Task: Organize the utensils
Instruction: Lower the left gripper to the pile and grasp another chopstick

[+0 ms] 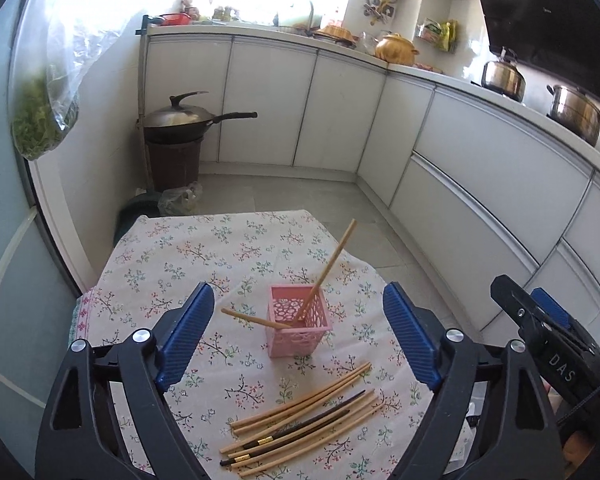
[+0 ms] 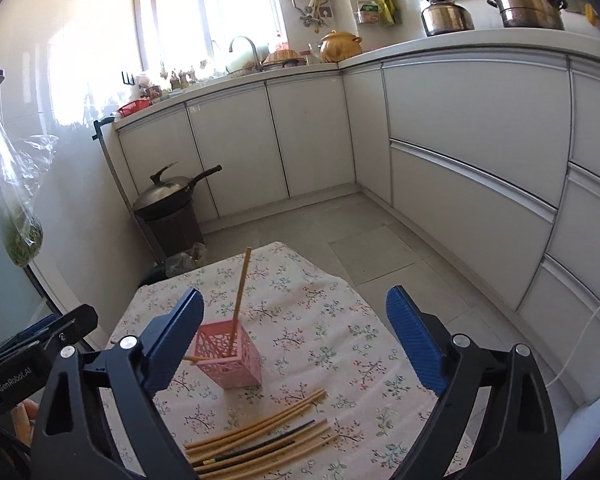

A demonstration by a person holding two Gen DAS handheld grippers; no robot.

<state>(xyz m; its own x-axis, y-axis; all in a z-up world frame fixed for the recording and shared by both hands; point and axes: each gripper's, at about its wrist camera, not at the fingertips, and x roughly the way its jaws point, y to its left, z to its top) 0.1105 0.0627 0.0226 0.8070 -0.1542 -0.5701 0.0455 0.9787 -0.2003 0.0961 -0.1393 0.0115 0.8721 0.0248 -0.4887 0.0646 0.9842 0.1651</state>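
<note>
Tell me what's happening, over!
Left gripper and right gripper: jaws open, empty. Two chopsticks in pink basket; rest of chopsticks piled on tablecloth. Nothing blocking.

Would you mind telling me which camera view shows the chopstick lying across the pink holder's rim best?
The left wrist view: the tilted chopstick shows nearly whole, one end in the pink holder, the other sticking out left. In the right wrist view, only a short stub shows beside the holder; a gripper finger hides the rest.
</note>
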